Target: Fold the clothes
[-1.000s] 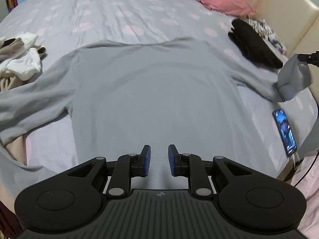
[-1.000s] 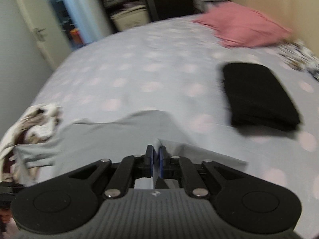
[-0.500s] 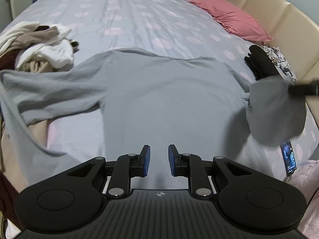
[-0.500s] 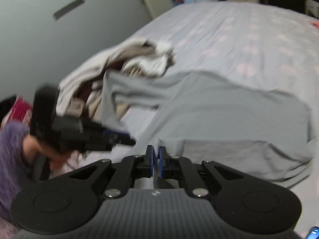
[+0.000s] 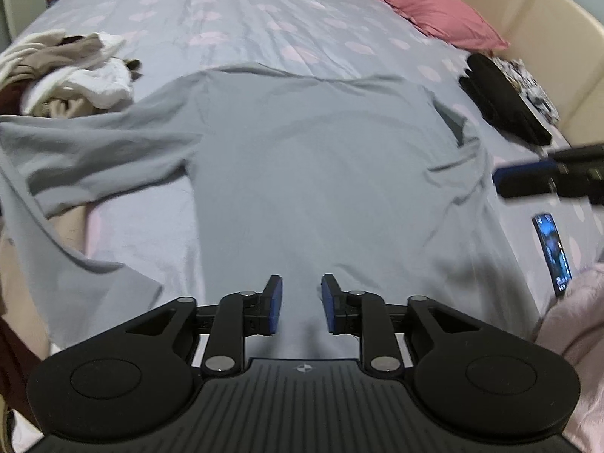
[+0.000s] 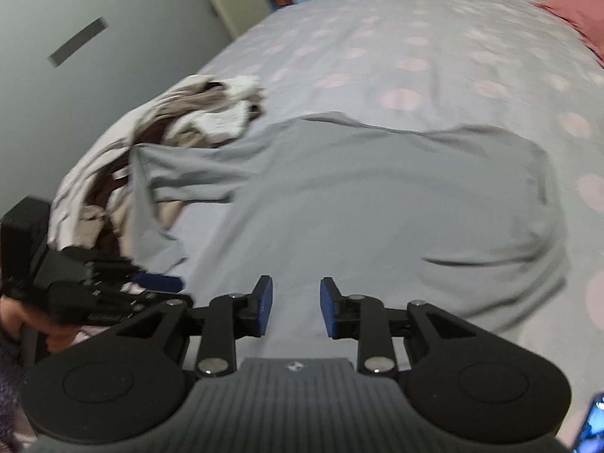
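Note:
A grey long-sleeved shirt (image 5: pixel 321 158) lies spread flat on the bed, its right sleeve (image 5: pixel 458 139) folded in over the body. Its left sleeve (image 5: pixel 87 151) trails off towards the bed's left edge. My left gripper (image 5: pixel 298 283) hovers over the lower hem; its jaws are opening and nothing is between the pads. In the right wrist view, my right gripper (image 6: pixel 292 287) hangs over the shirt (image 6: pixel 377 207). Its jaws are opening too, with no cloth between them. Each view shows the other gripper: the right gripper (image 5: pixel 528 177) at the right edge, the left gripper (image 6: pixel 113 290) at the left.
A pile of unfolded clothes (image 5: pixel 75 71) lies at the left. A folded black garment (image 5: pixel 502 102) and a pink pillow (image 5: pixel 434 7) lie by the cream headboard (image 5: pixel 547 19). A lit phone (image 5: pixel 553 249) rests on the dotted bed cover (image 5: pixel 264 11) at the right.
My right gripper swung the sleeve across onto the shirt's body, then let it go and its jaws parted. The left gripper's jaws widened a little.

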